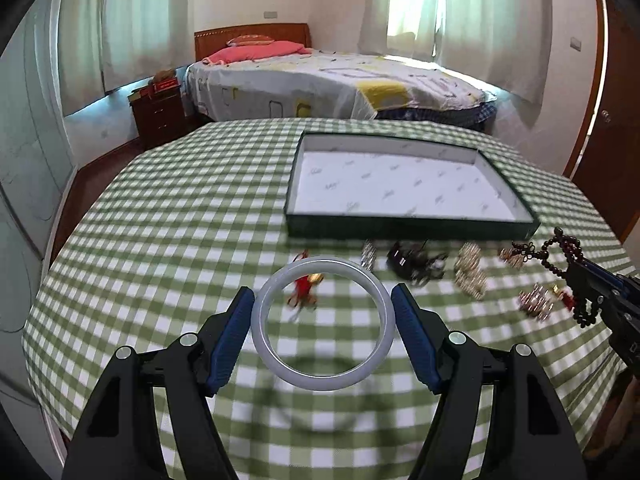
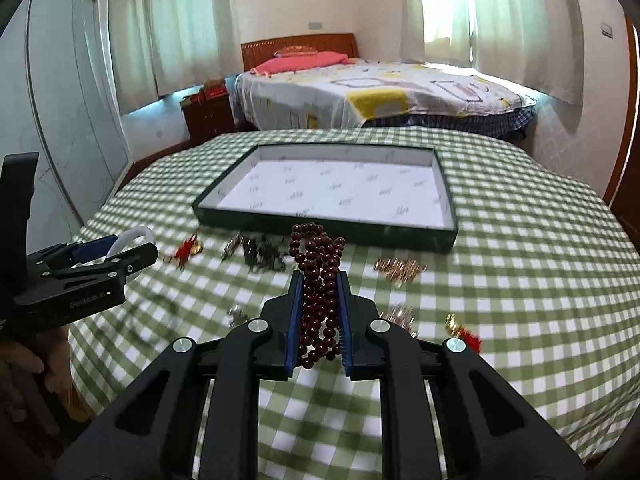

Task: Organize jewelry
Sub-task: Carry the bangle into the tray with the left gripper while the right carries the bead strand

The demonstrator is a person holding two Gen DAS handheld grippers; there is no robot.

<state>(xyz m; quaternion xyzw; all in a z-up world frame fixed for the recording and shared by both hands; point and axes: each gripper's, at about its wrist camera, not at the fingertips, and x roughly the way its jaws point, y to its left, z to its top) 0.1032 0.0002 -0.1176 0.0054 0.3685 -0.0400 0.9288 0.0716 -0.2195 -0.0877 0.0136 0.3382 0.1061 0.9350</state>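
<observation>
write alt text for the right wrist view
The right tongs are clamped on a bunch of dark red bead strands above a green checked tablecloth. Ahead lies an open, empty shallow tray, with small jewelry pieces scattered before it. At left, the left tongs hold a white bangle.

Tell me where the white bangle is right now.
In the left wrist view the white bangle sits gripped between the left tongs, lifted over the checked tablecloth, nearer than the red charm and the empty tray.
</observation>
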